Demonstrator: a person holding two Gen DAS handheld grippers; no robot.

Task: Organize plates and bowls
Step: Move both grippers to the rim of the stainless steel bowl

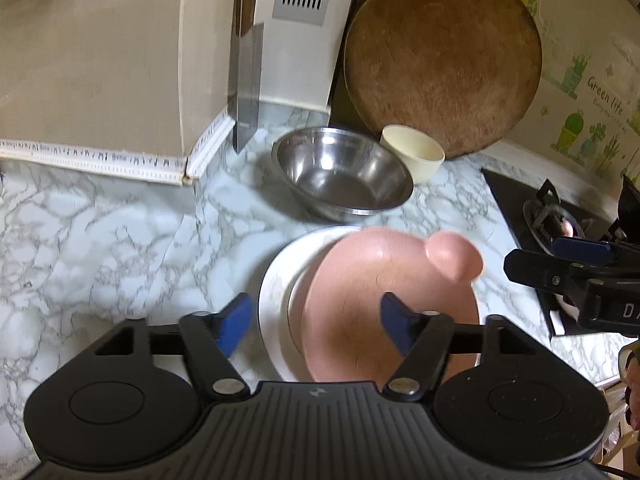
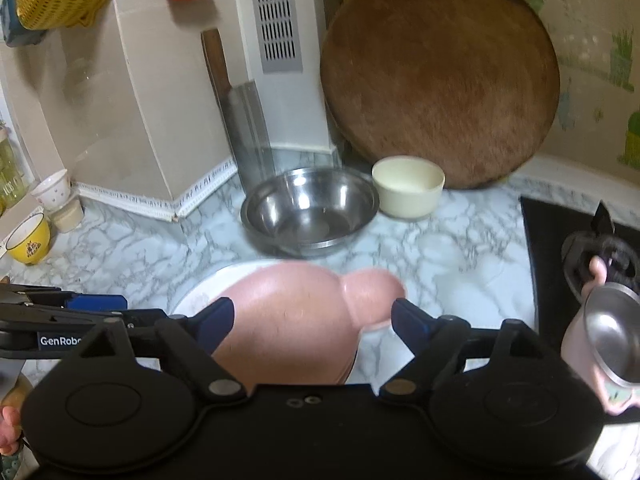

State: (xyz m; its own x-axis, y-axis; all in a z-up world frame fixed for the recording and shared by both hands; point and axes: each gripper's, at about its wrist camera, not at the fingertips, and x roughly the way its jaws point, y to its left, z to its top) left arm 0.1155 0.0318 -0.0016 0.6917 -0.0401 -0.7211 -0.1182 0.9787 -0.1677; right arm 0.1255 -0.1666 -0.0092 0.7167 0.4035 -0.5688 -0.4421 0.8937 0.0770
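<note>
A pink plate with a rounded ear-shaped handle (image 1: 380,300) lies stacked on a white plate (image 1: 276,280) on the marble counter; both show in the right wrist view too, the pink plate (image 2: 288,320) over the white plate (image 2: 200,292). Behind stand a steel bowl (image 1: 344,174) (image 2: 310,210) and a cream bowl (image 1: 416,152) (image 2: 408,186). My left gripper (image 1: 316,320) is open, fingers over the plates' near edge. My right gripper (image 2: 312,320) is open just above the pink plate, and it also enters the left wrist view at the right (image 1: 560,264).
A round wooden board (image 1: 440,60) leans on the back wall. A cleaver (image 1: 246,84) leans in the corner. A black gas hob (image 1: 548,220) is to the right, with a pink pot (image 2: 600,344). Cups (image 2: 28,236) stand at the far left.
</note>
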